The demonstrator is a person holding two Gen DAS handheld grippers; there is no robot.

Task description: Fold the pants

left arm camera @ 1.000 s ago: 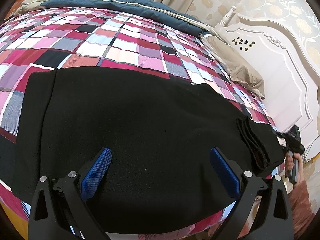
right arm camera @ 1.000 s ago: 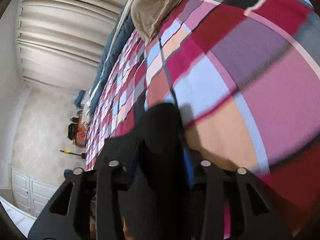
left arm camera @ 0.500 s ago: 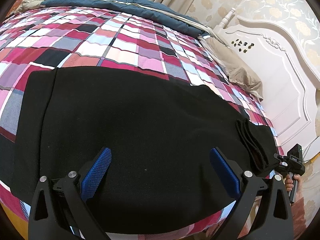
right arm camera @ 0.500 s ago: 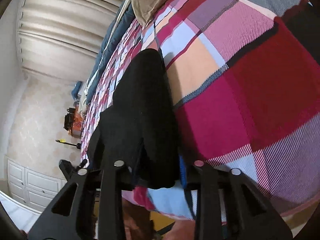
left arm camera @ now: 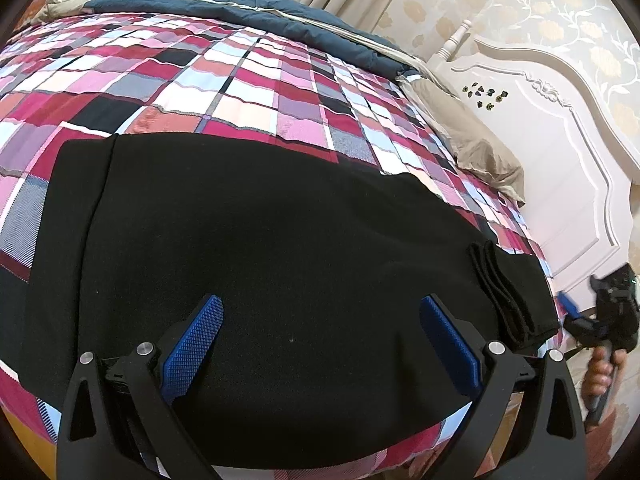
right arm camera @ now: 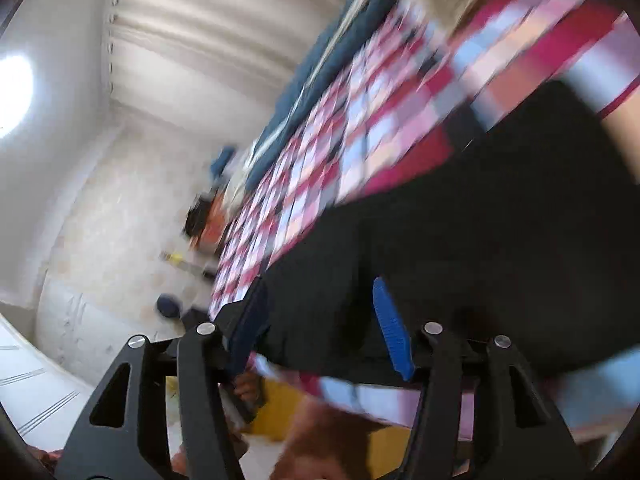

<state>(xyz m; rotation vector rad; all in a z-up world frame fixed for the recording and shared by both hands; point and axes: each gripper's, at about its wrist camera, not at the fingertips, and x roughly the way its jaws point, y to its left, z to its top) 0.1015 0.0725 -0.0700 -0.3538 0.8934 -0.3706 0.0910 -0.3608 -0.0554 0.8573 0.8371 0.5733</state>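
The black pants (left arm camera: 260, 240) lie flat across the near side of the checked bed, with a folded, layered end (left arm camera: 508, 292) at the right. My left gripper (left arm camera: 320, 344) is open and empty, hovering just above the pants. My right gripper (right arm camera: 320, 332) is open and empty in its own blurred view, off the bed's edge with the pants (right arm camera: 480, 240) ahead of it. It also shows in the left wrist view (left arm camera: 576, 312), held by a hand just right of the folded end.
The bed has a pink, red and white checked cover (left arm camera: 240, 80). A dark blue duvet (left arm camera: 240, 4) lies along the far side, a tan pillow (left arm camera: 472, 140) by the white headboard (left arm camera: 560, 140). Curtains hang beyond. The floor lies below the near edge.
My right gripper has let go of the pants' end, opened and pulled back off the bed's right edge, swinging quickly. My left gripper has stayed still and open.
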